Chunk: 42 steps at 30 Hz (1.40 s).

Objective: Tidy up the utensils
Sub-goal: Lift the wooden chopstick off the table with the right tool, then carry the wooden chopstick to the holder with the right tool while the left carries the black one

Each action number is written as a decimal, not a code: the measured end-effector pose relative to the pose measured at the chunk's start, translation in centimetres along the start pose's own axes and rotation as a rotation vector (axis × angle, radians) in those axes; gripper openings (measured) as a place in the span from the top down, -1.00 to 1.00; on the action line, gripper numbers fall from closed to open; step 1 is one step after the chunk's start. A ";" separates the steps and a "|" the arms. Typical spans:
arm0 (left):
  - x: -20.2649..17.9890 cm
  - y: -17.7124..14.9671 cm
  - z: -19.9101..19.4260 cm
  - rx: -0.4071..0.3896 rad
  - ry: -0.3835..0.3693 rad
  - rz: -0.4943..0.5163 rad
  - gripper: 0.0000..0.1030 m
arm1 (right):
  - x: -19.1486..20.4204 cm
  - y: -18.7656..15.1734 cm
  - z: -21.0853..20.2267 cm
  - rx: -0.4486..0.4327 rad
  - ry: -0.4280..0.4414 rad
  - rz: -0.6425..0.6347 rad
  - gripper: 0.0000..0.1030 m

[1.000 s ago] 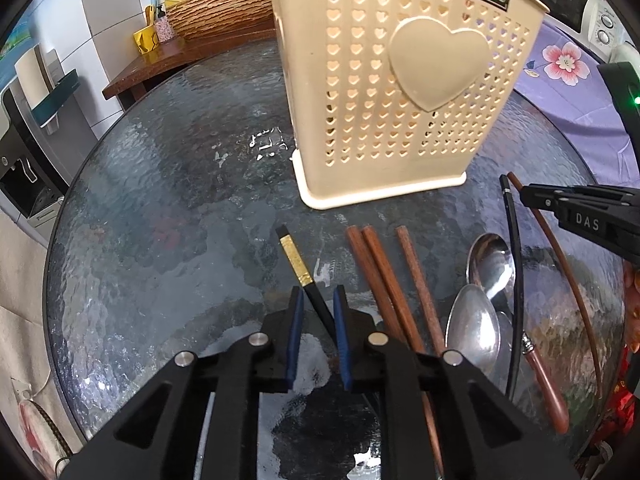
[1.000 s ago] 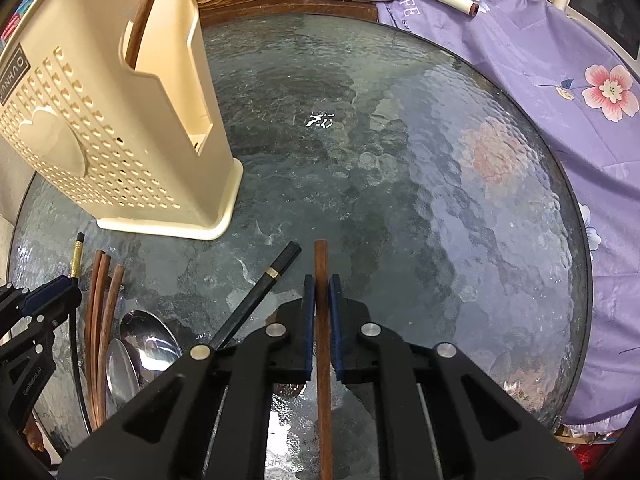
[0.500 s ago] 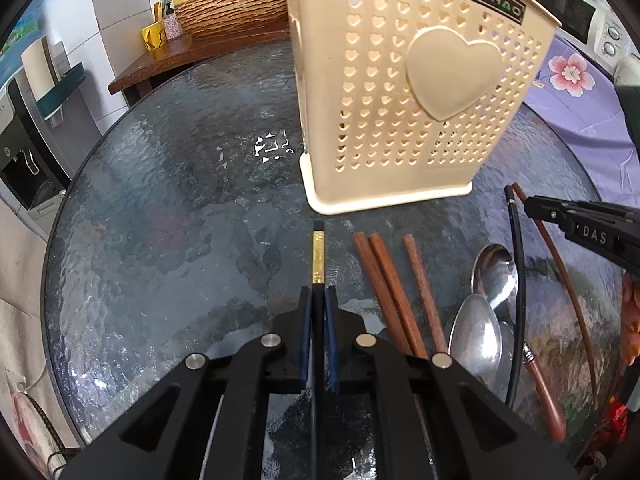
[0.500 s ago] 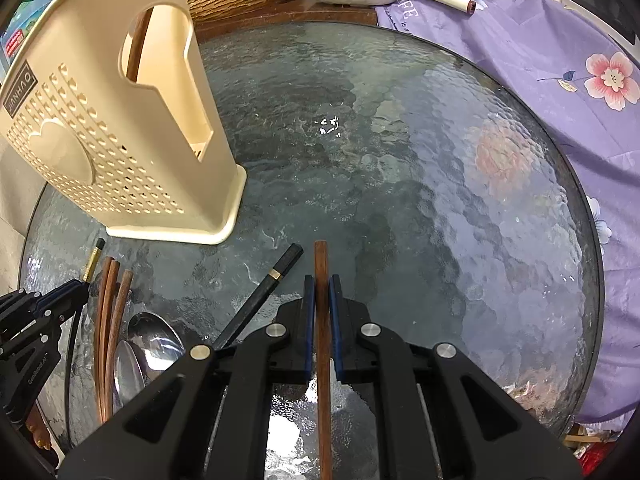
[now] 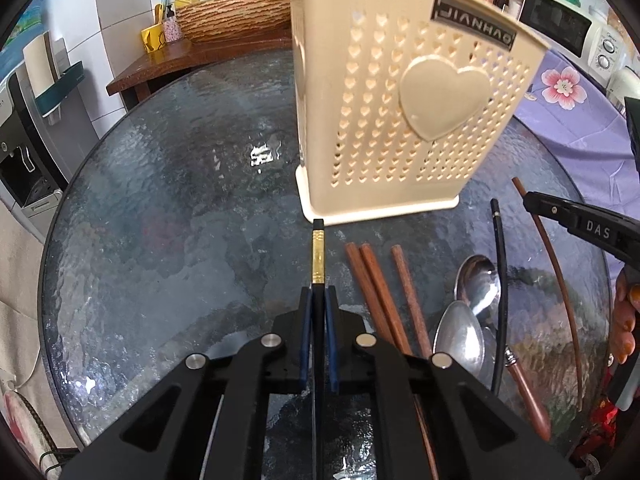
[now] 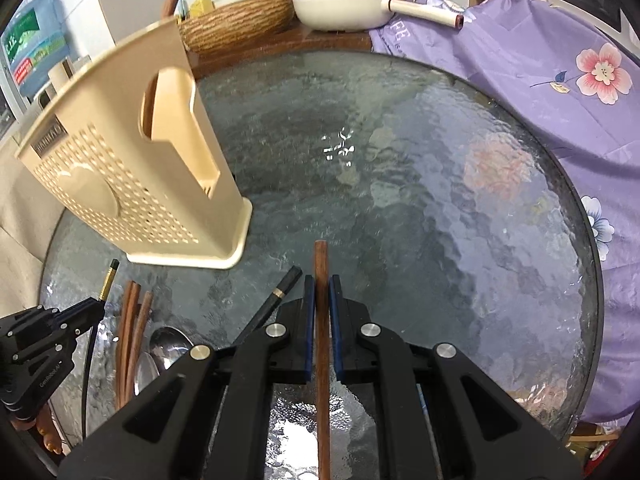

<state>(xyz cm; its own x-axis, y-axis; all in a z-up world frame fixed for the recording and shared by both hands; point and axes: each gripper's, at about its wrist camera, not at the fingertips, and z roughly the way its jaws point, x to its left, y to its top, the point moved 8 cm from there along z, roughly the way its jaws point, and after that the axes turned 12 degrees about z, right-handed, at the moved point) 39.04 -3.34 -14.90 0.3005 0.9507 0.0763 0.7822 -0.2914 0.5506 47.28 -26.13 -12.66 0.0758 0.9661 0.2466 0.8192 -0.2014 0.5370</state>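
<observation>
Both claws loaded, holder barely filled yet.

My left gripper (image 5: 318, 300) clamps a black gold-banded chopstick (image 5: 318, 256), my right gripper (image 6: 321, 300) a brown wooden chopstick (image 6: 321, 280); beyond them, loose brown chopsticks (image 5: 376, 280), spoons (image 5: 468, 304) and a black chopstick (image 6: 280, 292) lie unsorted on the glass table (image 5: 180, 220); the cream utensil holder (image 5: 400, 120) stands farther off, one brown stick showing inside.

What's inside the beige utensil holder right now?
Through the side cutout of the utensil holder, one brown wooden handle stands inside and rises above the rim. The perforated walls hide the rest of the interior.
</observation>
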 end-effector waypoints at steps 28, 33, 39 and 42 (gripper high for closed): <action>0.2 3.2 -10.3 -0.248 -0.034 -0.006 0.86 | 3.2 1.6 -11.7 -0.249 0.156 -0.095 0.85; -0.2 3.0 -12.3 -0.289 -0.041 0.006 0.86 | 3.6 0.8 -14.0 -0.281 0.178 -0.123 0.85; -0.1 3.2 -14.5 -0.335 -0.034 0.014 0.86 | 3.7 0.5 -16.9 -0.319 0.203 -0.142 0.85; -0.3 3.3 -15.0 -0.348 -0.030 0.016 0.86 | 3.8 0.3 -18.1 -0.334 0.219 -0.148 0.85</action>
<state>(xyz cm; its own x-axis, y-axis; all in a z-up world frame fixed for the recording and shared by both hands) 33.36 -3.00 -0.67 0.3312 0.9413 0.0651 0.5463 -0.2476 0.8002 37.51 -25.41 3.06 -0.1807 0.9387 0.2934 0.5801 -0.1392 0.8026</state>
